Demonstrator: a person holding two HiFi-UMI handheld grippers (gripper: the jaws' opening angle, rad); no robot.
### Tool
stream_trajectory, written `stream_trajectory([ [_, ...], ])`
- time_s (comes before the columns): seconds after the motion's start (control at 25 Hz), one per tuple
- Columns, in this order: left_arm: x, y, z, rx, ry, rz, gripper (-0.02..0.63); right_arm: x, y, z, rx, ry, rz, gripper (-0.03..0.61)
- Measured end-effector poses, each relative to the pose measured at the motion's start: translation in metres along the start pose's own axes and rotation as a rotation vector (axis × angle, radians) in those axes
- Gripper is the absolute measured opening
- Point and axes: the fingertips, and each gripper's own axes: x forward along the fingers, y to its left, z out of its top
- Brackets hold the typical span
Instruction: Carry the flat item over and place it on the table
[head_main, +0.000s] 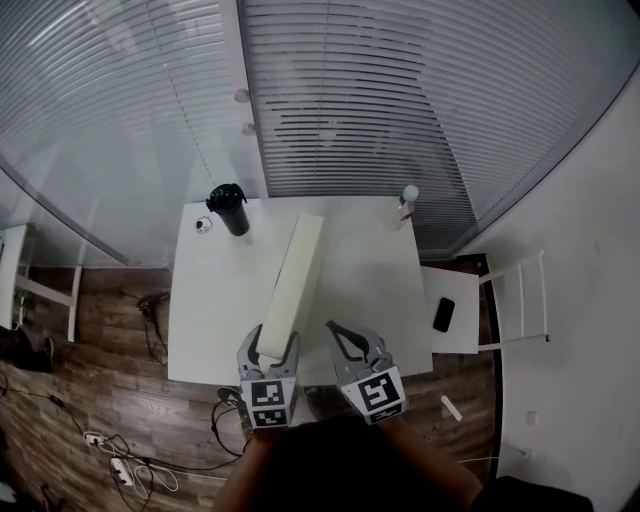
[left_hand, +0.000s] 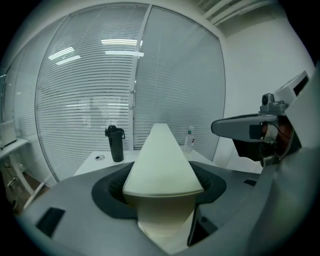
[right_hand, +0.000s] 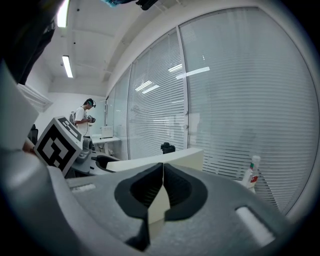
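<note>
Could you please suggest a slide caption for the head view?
Left gripper holds the near end of a long cream board over the white table; right gripper shut, empty.

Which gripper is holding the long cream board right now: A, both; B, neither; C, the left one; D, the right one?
C: the near end of the board sits clamped in the left gripper, while the right gripper is shut and empty beside it.
</note>
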Motion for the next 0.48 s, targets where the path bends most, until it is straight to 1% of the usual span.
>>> stream_trajectory([
  [0.08,0.0,-0.004,0.0,0.027,0.004,-0.02,0.293,0.002,0.004,-0.001,0.0,-0.001,0.016,0.002],
  [0.16,0.0,-0.009,0.0,0.035,0.015,-0.051,0.304,0.003,0.007,0.0,-0.006,-0.005,0.028,0.002],
  [0.28,-0.003,-0.015,-0.001,0.006,0.039,-0.107,0.318,0.006,0.014,0.001,-0.018,-0.012,0.057,0.002],
  [0.4,-0.005,-0.021,0.0,-0.025,0.053,-0.164,0.327,0.013,0.02,-0.003,0.007,-0.002,0.099,0.002],
  [0.48,-0.007,-0.026,0.0,-0.022,0.061,-0.195,0.327,0.018,0.023,-0.006,0.033,0.006,0.123,0.002],
])
